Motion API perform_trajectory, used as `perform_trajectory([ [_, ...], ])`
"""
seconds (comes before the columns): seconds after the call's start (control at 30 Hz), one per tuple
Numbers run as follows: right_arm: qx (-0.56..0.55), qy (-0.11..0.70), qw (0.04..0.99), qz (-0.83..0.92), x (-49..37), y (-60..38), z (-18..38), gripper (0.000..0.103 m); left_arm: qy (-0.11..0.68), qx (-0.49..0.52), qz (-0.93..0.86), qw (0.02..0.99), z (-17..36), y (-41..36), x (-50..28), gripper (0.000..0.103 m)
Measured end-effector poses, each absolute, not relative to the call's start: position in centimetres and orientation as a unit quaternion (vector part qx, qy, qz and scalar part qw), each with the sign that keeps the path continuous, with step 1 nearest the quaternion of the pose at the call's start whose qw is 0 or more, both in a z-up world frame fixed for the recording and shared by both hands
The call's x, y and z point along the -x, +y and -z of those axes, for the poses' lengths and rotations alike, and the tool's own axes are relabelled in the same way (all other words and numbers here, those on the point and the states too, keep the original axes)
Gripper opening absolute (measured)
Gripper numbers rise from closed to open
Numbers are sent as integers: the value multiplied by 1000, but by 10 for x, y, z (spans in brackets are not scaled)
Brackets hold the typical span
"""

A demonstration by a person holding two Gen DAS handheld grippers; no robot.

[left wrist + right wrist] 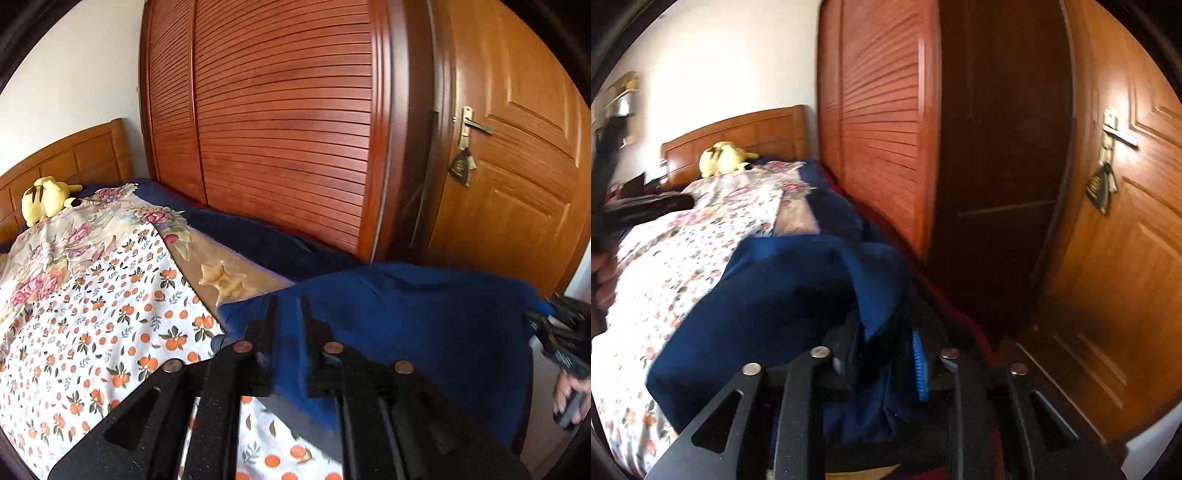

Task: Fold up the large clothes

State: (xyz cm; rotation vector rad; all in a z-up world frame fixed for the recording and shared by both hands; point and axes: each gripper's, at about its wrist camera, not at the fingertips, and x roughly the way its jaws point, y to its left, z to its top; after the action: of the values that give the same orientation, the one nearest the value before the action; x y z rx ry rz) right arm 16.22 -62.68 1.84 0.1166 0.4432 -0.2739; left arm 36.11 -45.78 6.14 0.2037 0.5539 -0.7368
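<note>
A large dark blue garment (pixel 406 317) hangs stretched between my two grippers above the foot of the bed. My left gripper (pixel 289 317) is shut on its left edge, cloth pinched between the fingers. My right gripper (pixel 877 332) is shut on the other edge, where the blue cloth (pixel 768 295) bunches and drapes over the fingers. The right gripper also shows at the right edge of the left wrist view (pixel 565 339), held by a hand. The left gripper shows at the left edge of the right wrist view (pixel 635 210).
The bed is covered by an orange-print sheet (pixel 92 332) and a floral blanket (pixel 74 236). A yellow plush toy (pixel 44 199) lies by the wooden headboard (pixel 74 158). A slatted wardrobe (pixel 280 129) stands right behind the bed, and a wooden door (pixel 517 166) is at the right.
</note>
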Motion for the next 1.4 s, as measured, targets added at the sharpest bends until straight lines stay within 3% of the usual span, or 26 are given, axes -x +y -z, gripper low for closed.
perform_trajectory([
  [0.03,-55,212,965,146,-161,-627,-19,35,267,-92,364,888,-61,-447,-354,40],
  [0.17,-42,187,968,161,-144,-610,-31,52,255,-99,373,887,-52,-419,-326,46],
  [0.2,-38,183,969,160,-143,-601,-33,53,254,-97,374,887,-48,-410,-319,52],
  [0.23,-33,179,970,159,-140,-593,-37,56,251,-92,377,887,-45,-399,-312,71],
  [0.3,-27,170,973,156,-131,-581,-42,61,242,-80,379,890,-41,-377,-297,90],
  [0.5,-16,154,979,131,-87,-520,-37,73,232,-87,346,905,-31,-315,-258,90],
  [1.4,-19,204,973,-110,-76,-298,-6,77,260,-27,109,959,11,-59,-124,90],
])
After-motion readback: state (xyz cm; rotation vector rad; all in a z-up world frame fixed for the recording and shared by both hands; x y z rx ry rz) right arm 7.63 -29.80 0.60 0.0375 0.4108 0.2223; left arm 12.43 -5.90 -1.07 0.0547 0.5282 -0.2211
